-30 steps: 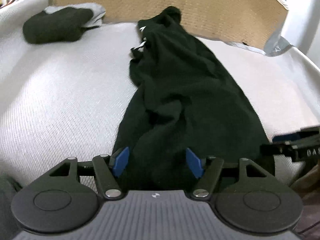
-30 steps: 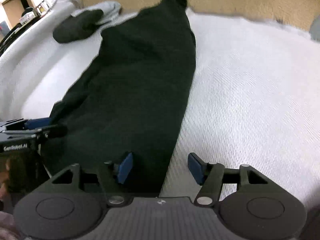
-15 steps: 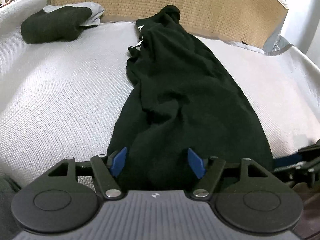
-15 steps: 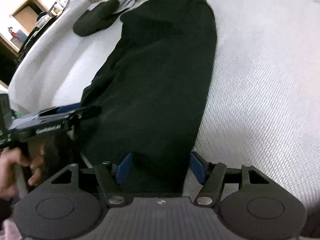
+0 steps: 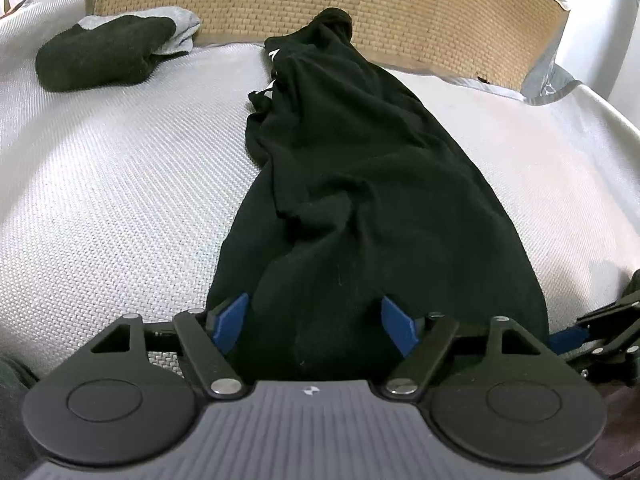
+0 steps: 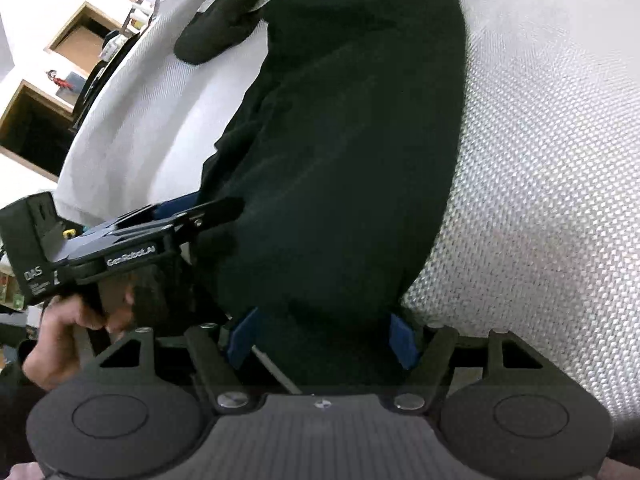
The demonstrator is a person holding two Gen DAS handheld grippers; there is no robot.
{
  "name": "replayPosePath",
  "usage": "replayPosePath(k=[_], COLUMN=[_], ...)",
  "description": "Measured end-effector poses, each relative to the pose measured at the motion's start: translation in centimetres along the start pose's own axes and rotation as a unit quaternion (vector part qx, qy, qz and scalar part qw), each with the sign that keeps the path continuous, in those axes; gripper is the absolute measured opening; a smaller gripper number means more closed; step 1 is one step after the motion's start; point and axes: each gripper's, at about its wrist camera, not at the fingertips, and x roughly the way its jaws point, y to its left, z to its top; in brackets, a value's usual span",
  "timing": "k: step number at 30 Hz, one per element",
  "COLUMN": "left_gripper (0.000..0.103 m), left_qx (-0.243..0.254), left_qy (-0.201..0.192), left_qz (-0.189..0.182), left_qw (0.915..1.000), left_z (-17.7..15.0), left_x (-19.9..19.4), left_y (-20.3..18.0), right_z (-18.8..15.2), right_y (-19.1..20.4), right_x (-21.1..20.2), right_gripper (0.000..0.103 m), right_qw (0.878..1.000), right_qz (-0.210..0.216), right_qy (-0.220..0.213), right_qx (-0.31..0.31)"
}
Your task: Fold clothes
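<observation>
A long black garment (image 5: pixel 360 184) lies lengthwise on the white woven mattress (image 5: pixel 120 184), its far end against the woven tan headboard (image 5: pixel 400 12); the left hand-held gripper (image 5: pixel 316 320) stands wide around its near end, nothing pinched. The right hand-held gripper (image 6: pixel 324 336) is likewise wide, straddling the near hem; folded dark and grey clothes (image 5: pixel 108 52) sit apart, far left.

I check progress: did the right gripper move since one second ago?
Yes. The right gripper advanced over the black garment edge and tilted; the white bed surface looks rotated.
</observation>
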Motion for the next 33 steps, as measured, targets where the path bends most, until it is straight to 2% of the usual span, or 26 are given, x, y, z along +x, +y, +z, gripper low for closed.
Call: replayPosePath(k=[4,8,12,18,20,24,26,28,31,33], left_gripper=[0.079,0.079,0.079,0.08,0.08,0.08,0.08,0.08,0.079,0.079], left_qx=[0.014,-0.001,-0.014,-0.011,-0.009,-0.003,-0.006,-0.008,-0.013,-0.015], left_qy=[0.002,0.001,-0.001,0.0,0.001,0.002,0.001,-0.001,-0.009,-0.021], left_qz=[0.002,-0.007,-0.017,-0.019,-0.018,-0.014,-0.014,-0.012,0.008,-0.001], left_qw=[0.9999,1.0,0.9998,0.9998,0.9998,0.9999,0.9999,0.9999,0.9998,0.9997], left_z=[0.0,0.1,0.0,0.0,0.0,0.1,0.2,0.2,0.2,0.4], left_x=[0.0,0.0,-0.1,-0.2,-0.2,-0.1,-0.1,-0.3,-0.8,-1.7], left_y=[-0.3,0.1,0.6,0.7,0.6,0.4,0.5,0.7,1.1,1.6], right_z=[-0.1,-0.1,-0.3,-0.6,-0.5,-0.3,-0.4,-0.4,0.3,0.7], right_y=[0.4,0.1,0.6,0.8,0.7,-0.6,-0.5,0.4,0.7,0.5], right_x=[0.9,1.8,2.2,2.7,2.7,2.0,1.9,1.6,0.5,-0.5], right_gripper=[0.073,0.073,0.08,0.079,0.074,0.022,0.019,0.014,0.013,0.013], right_qw=[0.999,0.999,0.999,0.998,0.998,0.999,0.999,1.0,0.999,0.996], right_qz=[0.0,0.005,0.004,0.012,0.009,-0.024,-0.027,-0.009,0.043,0.073], right_qy=[0.036,0.039,0.046,0.057,0.055,0.033,0.023,0.005,-0.028,-0.047], right_qx=[-0.022,-0.008,-0.029,-0.034,-0.031,0.007,0.004,-0.012,-0.001,0.016])
